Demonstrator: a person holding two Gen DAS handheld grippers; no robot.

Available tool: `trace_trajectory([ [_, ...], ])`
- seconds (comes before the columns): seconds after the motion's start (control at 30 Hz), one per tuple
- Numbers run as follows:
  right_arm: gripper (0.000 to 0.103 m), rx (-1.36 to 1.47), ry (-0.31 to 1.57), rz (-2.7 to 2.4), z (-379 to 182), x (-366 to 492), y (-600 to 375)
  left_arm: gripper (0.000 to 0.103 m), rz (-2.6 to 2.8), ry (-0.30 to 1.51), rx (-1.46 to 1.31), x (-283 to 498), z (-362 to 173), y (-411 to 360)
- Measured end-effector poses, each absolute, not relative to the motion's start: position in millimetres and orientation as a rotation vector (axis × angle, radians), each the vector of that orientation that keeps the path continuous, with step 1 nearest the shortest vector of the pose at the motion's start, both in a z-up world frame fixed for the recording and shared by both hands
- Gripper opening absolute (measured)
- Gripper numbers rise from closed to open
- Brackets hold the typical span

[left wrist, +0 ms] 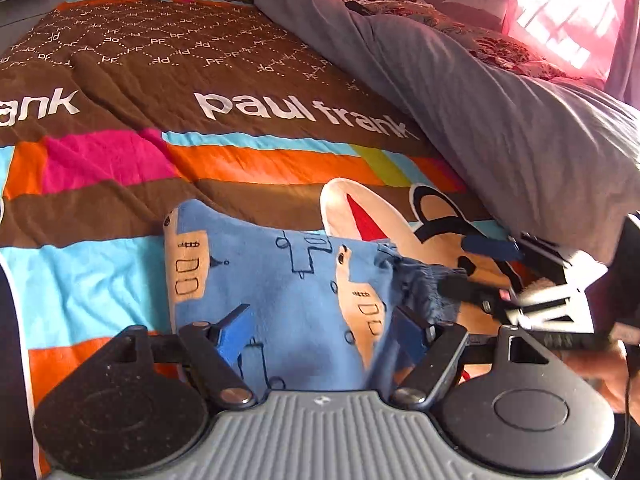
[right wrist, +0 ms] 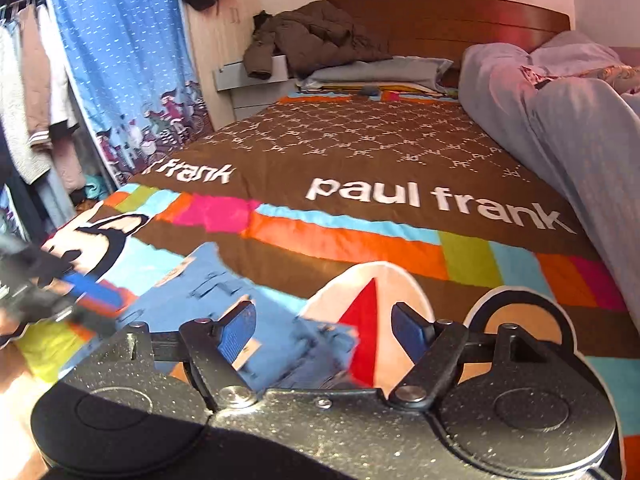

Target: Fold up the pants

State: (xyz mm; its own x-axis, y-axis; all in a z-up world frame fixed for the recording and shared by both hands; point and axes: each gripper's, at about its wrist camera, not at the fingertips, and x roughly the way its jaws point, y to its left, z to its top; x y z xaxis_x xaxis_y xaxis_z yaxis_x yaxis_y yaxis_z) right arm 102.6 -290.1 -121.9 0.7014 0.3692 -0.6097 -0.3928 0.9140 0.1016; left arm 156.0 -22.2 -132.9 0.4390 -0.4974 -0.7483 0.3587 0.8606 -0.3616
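Hovering at the bottom of each wrist view, both tools stand with jaws wide and nothing between the pads. The left hand-held gripper (left wrist: 322,330) hangs over the light blue printed pants (left wrist: 280,280), which lie flat at the lower centre of the frame on the colourful bedspread (left wrist: 240,160); the cloth shows under the gap but neither blue pad presses on it. The right hand-held gripper (right wrist: 324,330) is over the gathered, darker waistband end of the pants (right wrist: 280,344) in the lower centre of its own view, likewise apart from the fabric. In the left view, the right tool blurs at the lower right, just beside that bunched waistband.

The pants look already doubled into a compact panel, so I judge the fold is partly done and the next grasp is being set up. To do it well, each tool should take one corner of the same edge, pinch all layers together, lift evenly and lay the edge squarely over the far end so no wrinkle is trapped.

Further up the frames, the brown lettered band of the bedspread runs across the middle, a grey duvet (right wrist: 560,120) lies bunched along the right, and a brown jacket (right wrist: 312,40) sits by the wooden headboard (right wrist: 460,20) at the top.
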Motion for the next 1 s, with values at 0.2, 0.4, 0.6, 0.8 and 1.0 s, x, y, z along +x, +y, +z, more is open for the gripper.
trace_trajectory([
  [0.2,0.081,-0.201,0.808,0.418,-164.8,78.6,-274.0,0.085,-0.366,1.005,0.059,181.6,-164.7,-31.5],
  [0.4,0.082,-0.243,0.731,0.370,-149.8,58.0,-283.8,0.089,-0.355,0.964,0.056,184.3,-157.6,-29.7],
  [0.6,0.083,-0.261,0.698,0.438,-141.5,67.4,-262.6,0.088,-0.371,0.941,0.023,200.6,-146.9,-35.1],
  [0.8,0.083,-0.112,0.722,0.375,-143.8,73.4,-292.2,0.089,-0.272,0.995,0.073,228.5,-166.9,-32.8],
  [1.0,0.083,-0.055,0.727,0.343,-150.7,72.9,-306.4,0.089,-0.250,0.988,-0.003,227.1,-159.0,-10.1],
])
